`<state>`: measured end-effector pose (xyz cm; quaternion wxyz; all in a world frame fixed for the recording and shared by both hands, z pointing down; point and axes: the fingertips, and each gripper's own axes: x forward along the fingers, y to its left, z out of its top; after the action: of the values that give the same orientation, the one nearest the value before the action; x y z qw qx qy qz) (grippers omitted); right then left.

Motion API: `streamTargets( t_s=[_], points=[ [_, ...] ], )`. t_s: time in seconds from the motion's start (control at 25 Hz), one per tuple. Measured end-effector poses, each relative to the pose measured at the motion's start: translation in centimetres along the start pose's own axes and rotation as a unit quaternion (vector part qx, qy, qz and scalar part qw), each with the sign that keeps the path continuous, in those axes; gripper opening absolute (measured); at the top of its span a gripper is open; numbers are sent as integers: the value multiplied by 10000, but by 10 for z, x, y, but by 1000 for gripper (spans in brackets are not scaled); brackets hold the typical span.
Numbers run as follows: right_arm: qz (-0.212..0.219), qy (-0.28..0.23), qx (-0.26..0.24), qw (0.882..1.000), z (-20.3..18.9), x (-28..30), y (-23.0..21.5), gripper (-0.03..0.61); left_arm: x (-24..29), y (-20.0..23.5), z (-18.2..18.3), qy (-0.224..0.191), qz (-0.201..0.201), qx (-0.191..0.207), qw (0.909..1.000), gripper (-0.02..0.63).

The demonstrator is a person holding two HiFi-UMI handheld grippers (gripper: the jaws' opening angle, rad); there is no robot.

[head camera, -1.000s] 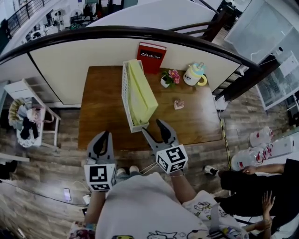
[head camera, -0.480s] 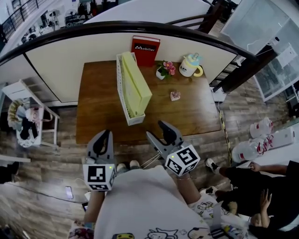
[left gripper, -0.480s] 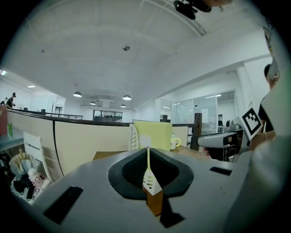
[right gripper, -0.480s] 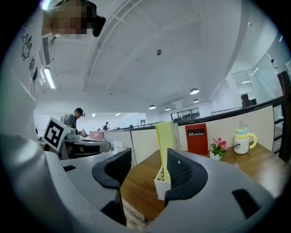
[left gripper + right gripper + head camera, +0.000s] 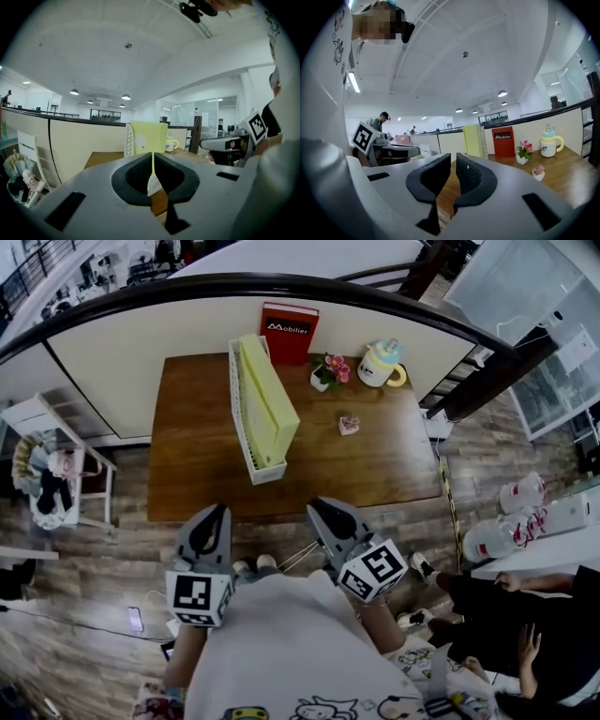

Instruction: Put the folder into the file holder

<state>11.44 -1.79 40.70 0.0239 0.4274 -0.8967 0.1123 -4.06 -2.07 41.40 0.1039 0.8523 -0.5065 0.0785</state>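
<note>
Hovering roughly level by the near edge of the table (image 5: 197,465) | left gripper (image 5: 212,518) jaws together, empty; right gripper (image 5: 328,517) jaws just closed to a sliver, nothing between | white file holder (image 5: 242,451) mid-table, yellow folder (image 5: 269,404) upright inside | hands hidden behind grippers

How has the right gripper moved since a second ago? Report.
Yes: the right gripper drew back from the file holder; its jaws have just been closing, empty.

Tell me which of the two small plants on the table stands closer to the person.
The tiny pink plant, alone mid-table; the flowering plant sits at the back beside the mug.
</note>
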Motion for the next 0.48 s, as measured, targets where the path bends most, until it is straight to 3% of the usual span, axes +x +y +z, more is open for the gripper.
streamTargets(
  t_s=[0.48],
  points=[
    [-303,-104,251,9992,-6,-12,-13,0,0,-2,-15,157,-8,-134,9998,8]
  ],
)
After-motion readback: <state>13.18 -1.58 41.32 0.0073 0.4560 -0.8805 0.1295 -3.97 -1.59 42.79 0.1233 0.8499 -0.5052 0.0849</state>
